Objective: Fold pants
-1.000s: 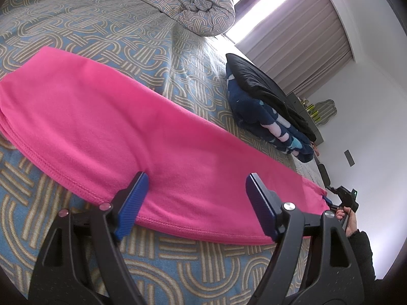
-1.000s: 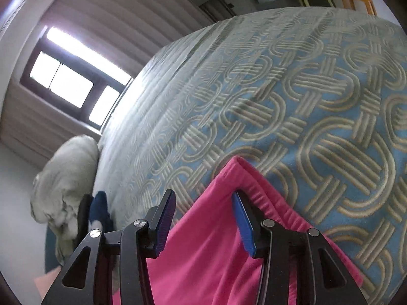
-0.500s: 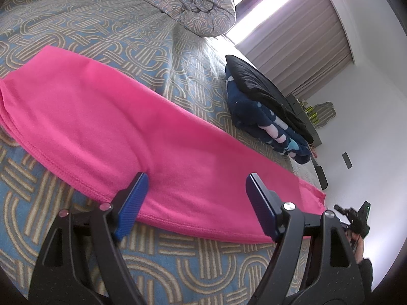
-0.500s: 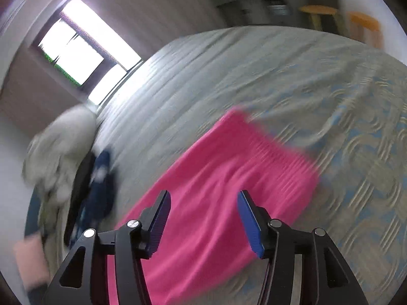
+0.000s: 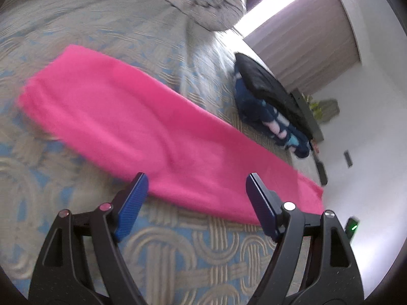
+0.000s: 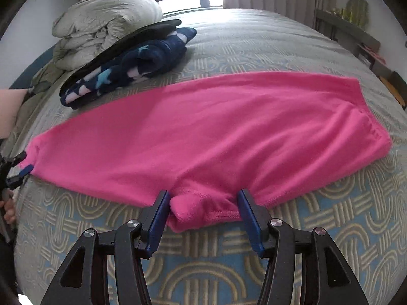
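Pink pants [image 6: 203, 132] lie flat on the patterned bedspread [image 6: 203, 267], folded leg on leg, waistband to the right and cuffs to the left. My right gripper [image 6: 202, 193] sits at their near edge. Its jaws stand apart around the small crotch flap, and the pads do not squeeze it. In the left wrist view the pants [image 5: 152, 127] run as a long band across the bed. My left gripper [image 5: 196, 180] is open just short of their near hem, with nothing between its fingers. The left gripper [image 6: 19, 170] also shows by the cuffs at the far left.
A folded dark blue star-print garment [image 6: 127, 61] with a black one on top lies behind the pants. A rolled grey duvet [image 6: 106, 23] sits at the back left. A window with curtains is behind, and a shelf [image 6: 351, 33] stands along the right wall.
My right gripper swung from the end of the pants round to their long side, rolled level, and now frames the crotch flap with wider jaws. My left gripper drew back a little from the hem.
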